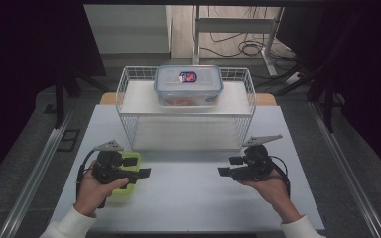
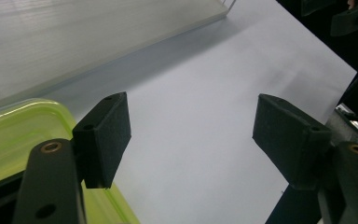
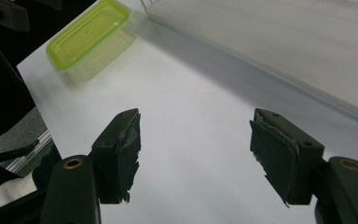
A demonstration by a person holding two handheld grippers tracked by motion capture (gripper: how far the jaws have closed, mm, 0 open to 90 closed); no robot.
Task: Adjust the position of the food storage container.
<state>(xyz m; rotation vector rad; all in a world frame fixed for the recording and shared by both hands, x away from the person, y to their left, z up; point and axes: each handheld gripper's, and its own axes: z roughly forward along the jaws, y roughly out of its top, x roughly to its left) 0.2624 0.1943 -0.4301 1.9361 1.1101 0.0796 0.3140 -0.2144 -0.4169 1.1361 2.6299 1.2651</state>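
Note:
A lime-green lidded container sits at the table's front left, and my left gripper hovers over it, pointing right. In the left gripper view the container lies under the left jaw, and the left gripper is open over bare table. My right gripper is held at the front right, pointing left, also open with nothing between its jaws. The right gripper view has the green container farther off. A clear box with a blue-rimmed lid rests on top of a white wire rack.
The wire rack stands at the table's middle back, its lower shelf close ahead of both grippers. The white table lies between the two hands. Metal rails run along both sides of the table.

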